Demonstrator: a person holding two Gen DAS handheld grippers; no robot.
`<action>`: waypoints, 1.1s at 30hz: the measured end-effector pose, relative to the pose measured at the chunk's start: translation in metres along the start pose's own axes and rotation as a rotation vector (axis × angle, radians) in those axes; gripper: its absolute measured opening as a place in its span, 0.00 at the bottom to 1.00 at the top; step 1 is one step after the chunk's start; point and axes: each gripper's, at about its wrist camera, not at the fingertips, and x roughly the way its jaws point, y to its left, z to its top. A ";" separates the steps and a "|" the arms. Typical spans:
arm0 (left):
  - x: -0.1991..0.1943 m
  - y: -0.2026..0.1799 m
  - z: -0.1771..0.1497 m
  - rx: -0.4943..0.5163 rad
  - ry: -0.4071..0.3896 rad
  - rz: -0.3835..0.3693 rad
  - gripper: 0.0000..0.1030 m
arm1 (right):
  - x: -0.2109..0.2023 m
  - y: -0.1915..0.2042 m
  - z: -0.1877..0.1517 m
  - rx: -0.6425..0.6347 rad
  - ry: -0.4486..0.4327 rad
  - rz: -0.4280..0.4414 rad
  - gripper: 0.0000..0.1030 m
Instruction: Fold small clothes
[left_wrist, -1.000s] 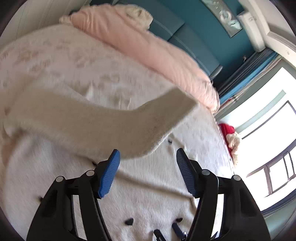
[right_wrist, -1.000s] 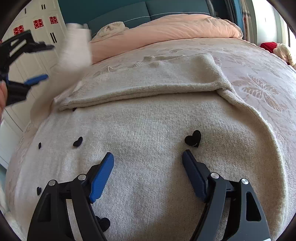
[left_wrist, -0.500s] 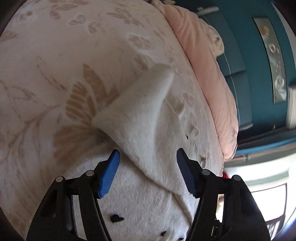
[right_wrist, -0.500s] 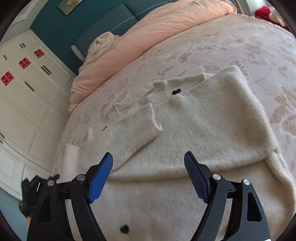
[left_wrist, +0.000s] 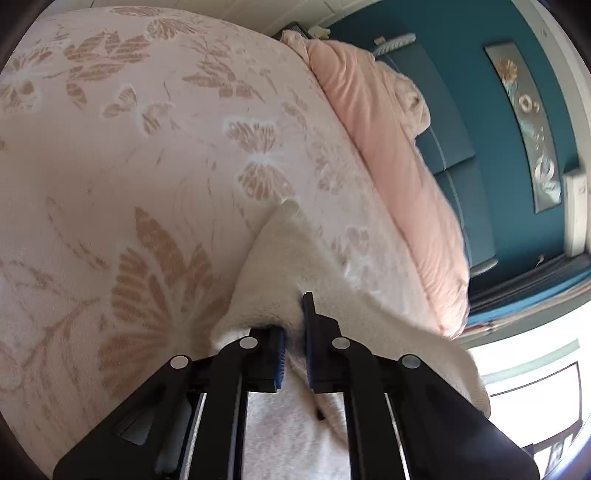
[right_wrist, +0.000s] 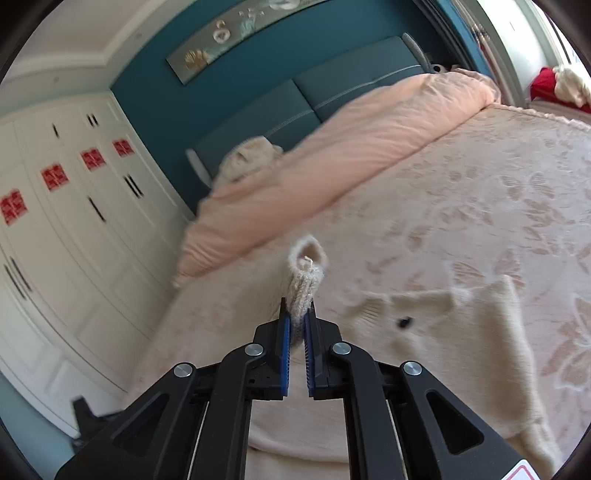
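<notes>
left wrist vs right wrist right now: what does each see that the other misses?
Left only: the left gripper shut on a fold of the sweater, and a bright window.
Right only: the right gripper shut on a ribbed cuff, a black heart on the sweater body, and a white wardrobe with red stickers.
Both: the floral bedspread, pink duvet, teal headboard and wall picture.

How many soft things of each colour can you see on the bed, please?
Cream: 2, the sweater and a bundle by the headboard
Pink: 2, the duvet and the bedspread
Total: 4
</notes>
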 end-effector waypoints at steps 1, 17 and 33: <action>0.012 0.002 -0.008 0.021 0.017 0.059 0.07 | 0.023 -0.022 -0.017 0.011 0.100 -0.073 0.06; 0.042 0.004 -0.033 0.147 0.011 0.141 0.09 | 0.011 -0.073 -0.053 0.127 0.188 -0.123 0.08; 0.044 0.007 -0.051 0.280 -0.086 0.140 0.09 | 0.094 -0.028 -0.029 0.027 0.272 -0.081 0.07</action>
